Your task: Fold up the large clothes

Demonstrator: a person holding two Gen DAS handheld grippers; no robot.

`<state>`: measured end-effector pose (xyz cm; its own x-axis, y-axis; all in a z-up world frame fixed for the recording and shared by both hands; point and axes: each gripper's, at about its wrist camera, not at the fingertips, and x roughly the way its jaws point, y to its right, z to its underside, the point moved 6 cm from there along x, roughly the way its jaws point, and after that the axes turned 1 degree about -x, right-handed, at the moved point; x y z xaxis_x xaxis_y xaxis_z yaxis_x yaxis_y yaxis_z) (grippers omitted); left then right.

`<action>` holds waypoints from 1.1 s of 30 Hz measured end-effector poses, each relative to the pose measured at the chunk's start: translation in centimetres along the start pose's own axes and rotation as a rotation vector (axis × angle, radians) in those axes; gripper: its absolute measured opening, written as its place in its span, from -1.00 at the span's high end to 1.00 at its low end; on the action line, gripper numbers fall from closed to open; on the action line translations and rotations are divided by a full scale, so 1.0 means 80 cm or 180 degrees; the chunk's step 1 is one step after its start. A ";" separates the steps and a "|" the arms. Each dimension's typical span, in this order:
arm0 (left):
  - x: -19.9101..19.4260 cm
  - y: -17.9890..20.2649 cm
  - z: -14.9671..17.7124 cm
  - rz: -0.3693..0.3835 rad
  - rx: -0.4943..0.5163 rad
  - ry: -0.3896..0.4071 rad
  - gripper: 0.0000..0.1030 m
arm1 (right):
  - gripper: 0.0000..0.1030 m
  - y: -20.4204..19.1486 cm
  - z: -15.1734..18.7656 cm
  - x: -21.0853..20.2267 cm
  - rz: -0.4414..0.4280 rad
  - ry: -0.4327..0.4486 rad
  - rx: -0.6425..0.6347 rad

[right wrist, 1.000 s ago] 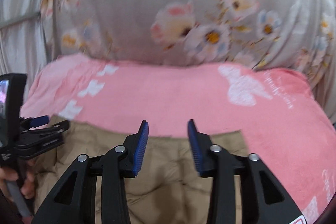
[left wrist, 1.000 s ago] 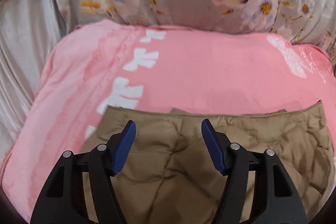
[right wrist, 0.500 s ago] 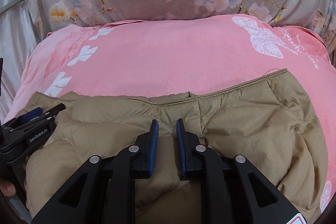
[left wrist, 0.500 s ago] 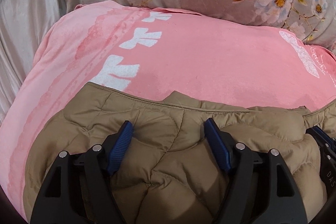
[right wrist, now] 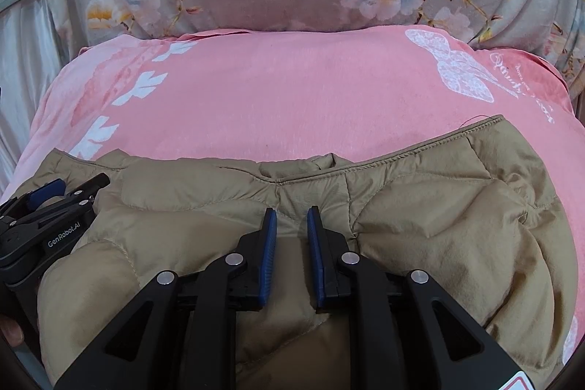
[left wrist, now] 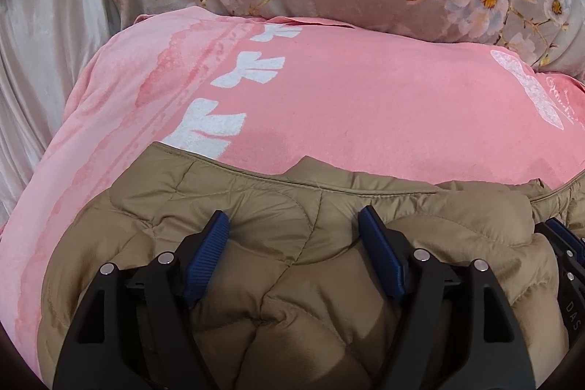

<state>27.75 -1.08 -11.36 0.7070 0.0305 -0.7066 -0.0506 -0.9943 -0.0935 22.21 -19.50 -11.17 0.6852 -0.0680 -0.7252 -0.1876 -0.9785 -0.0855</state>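
Now left claw point(left wrist: 292, 243) wide, right claw point(right wrist: 290, 233) pinching jacket point(right wrist: 438, 225)

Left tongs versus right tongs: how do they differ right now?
The left tongs stand wide open over the jacket; the right tongs are nearly closed, with a narrow gap showing fabric. The left sit near the jacket's left side, the right near the middle. Both have blue pads.
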 end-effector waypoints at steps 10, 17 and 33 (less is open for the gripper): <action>0.001 0.000 0.000 -0.0004 0.0005 0.0002 -0.40 | 0.70 0.000 0.000 0.001 0.0008 -0.0001 -0.0002; 0.000 0.000 0.000 -0.0004 0.0008 0.0002 -0.41 | 0.70 0.000 0.000 0.001 0.0007 0.0001 0.0000; 0.004 -0.006 0.000 -0.0061 0.0022 0.0013 -0.46 | 0.70 -0.001 0.000 0.002 0.0029 0.0007 -0.0013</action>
<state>27.96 -0.60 -11.52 0.7108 0.0492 -0.7017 -0.0418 -0.9928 -0.1120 22.32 -19.42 -11.27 0.6850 -0.0773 -0.7245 -0.1909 -0.9787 -0.0760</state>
